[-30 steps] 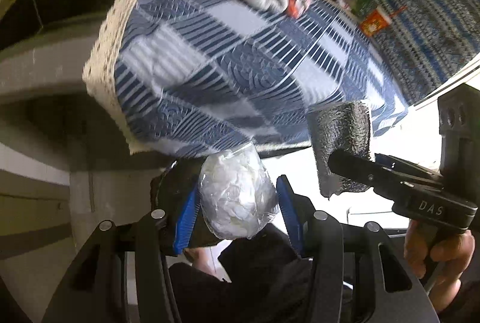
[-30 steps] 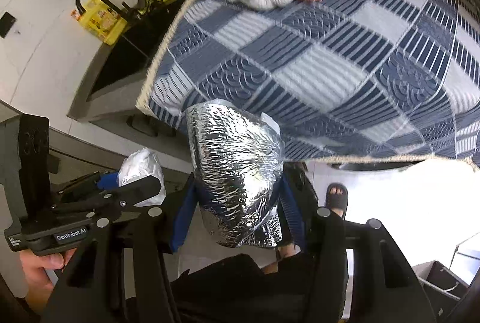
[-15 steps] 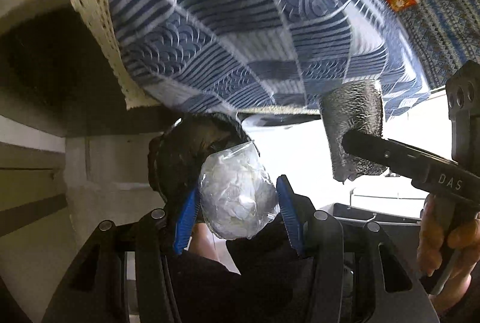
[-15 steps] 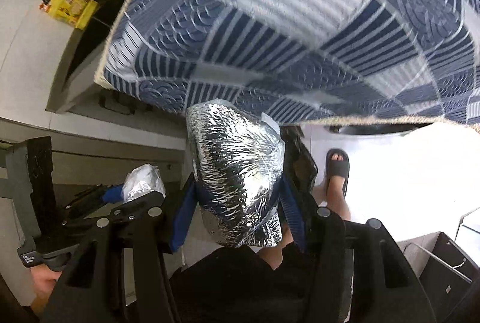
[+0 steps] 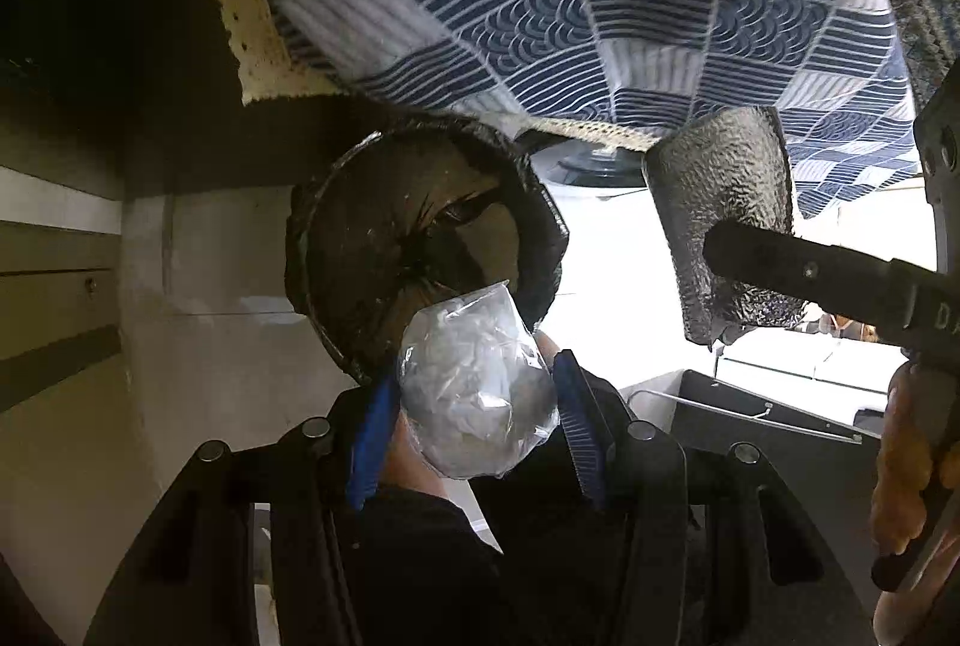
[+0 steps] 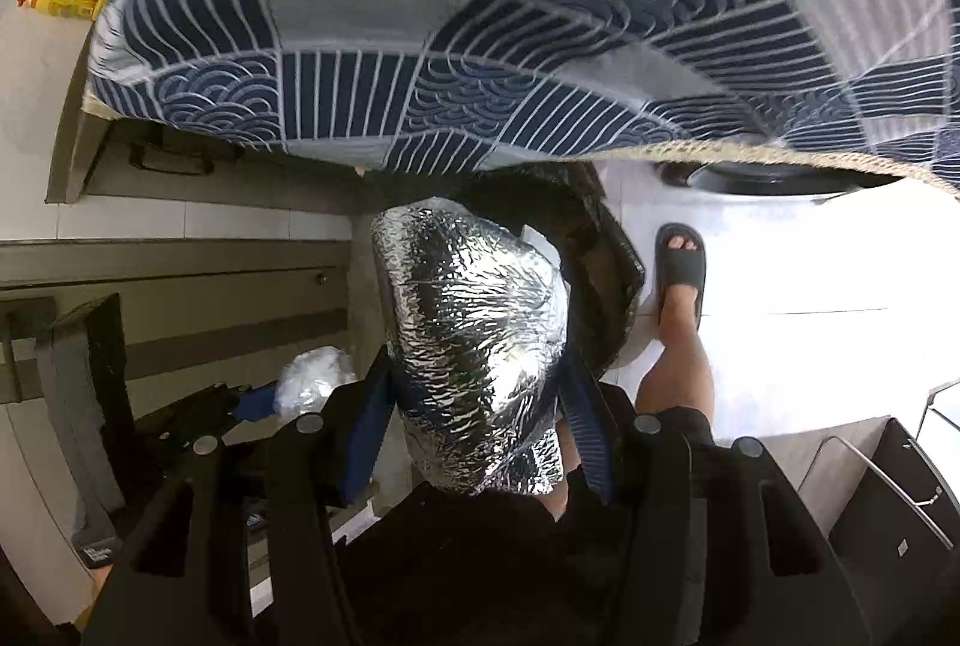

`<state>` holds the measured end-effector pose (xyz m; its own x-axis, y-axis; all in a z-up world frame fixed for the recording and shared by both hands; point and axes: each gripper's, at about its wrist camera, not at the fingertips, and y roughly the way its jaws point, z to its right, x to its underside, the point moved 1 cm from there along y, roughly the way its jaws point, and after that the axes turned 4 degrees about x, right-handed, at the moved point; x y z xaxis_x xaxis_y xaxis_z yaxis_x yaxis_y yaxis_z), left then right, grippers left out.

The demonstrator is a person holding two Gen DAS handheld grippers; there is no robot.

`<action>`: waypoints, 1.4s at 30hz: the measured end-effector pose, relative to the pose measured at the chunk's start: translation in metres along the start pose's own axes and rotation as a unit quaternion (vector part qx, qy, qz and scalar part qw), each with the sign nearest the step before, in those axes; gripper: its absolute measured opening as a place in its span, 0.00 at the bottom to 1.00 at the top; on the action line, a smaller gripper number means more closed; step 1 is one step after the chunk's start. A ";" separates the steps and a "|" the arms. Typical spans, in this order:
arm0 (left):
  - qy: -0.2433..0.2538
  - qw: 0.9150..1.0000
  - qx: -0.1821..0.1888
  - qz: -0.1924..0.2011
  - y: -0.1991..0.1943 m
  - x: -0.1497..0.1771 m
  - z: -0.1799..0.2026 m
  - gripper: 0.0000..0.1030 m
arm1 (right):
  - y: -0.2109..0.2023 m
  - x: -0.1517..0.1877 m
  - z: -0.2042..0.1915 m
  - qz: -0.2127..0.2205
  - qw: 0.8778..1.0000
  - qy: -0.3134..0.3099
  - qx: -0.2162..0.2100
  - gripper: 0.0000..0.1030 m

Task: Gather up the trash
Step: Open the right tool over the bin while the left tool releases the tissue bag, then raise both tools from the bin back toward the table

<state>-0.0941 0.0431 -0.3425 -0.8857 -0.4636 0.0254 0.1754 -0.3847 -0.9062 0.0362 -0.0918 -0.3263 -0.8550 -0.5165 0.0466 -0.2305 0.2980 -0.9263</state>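
Looking through the left wrist view, I see my left gripper (image 5: 474, 409) with its jaws pinching a clear plastic bag of crumpled white trash (image 5: 474, 394). The bin (image 5: 414, 250), lined in black, stands on the floor just beyond that bag, its open mouth facing me, below the edge of the surface draped in a blue patterned cloth (image 5: 570, 4). To the right of the bin, the right gripper reaches in with a foil pouch (image 5: 726, 202), near the rim but not over the mouth.

Switching to the right wrist view, my right gripper (image 6: 474, 382) has its jaws clamped on the same foil pouch (image 6: 474, 352), which hides most of the bin (image 6: 606, 286) behind it. The person's sandalled foot (image 6: 678, 268) stands just right of the bin.

Both pieces are picked up, I judge; neither is dropped yet. What remains is bringing each over the bin's mouth and releasing. Whether more trash sits on the surface, I cannot tell from here.
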 end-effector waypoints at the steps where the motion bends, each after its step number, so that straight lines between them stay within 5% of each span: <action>1: -0.001 1.000 -0.004 0.000 0.005 -0.001 -0.004 0.48 | 0.005 -0.002 0.000 -0.001 1.000 0.002 -0.004 0.53; 11: -0.021 1.000 0.004 0.005 0.037 -0.012 -0.016 0.49 | 0.048 -0.015 0.014 -0.026 0.999 0.030 -0.034 0.55; 13: -0.027 1.000 -0.001 0.007 0.037 -0.012 -0.016 0.69 | 0.050 -0.016 0.018 -0.026 0.998 0.041 -0.037 0.65; 29: -0.003 1.000 -0.022 -0.004 0.020 -0.019 0.000 0.70 | 0.018 -0.009 0.035 0.005 0.997 0.070 -0.013 0.71; 31: -0.001 1.000 -0.024 0.000 0.014 -0.020 0.003 0.70 | 0.010 -0.008 0.034 0.011 0.998 0.066 -0.006 0.82; 42: 0.032 0.999 0.001 0.034 -0.042 -0.025 0.034 0.80 | -0.050 0.001 0.027 0.071 0.995 0.072 0.008 0.91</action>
<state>-0.0643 0.0438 -0.2907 -0.8972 -0.4372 -0.0627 0.2366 -0.3558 -0.9041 0.0597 -0.1292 -0.2897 -0.9363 -0.3495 -0.0336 -0.0957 0.3459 -0.9334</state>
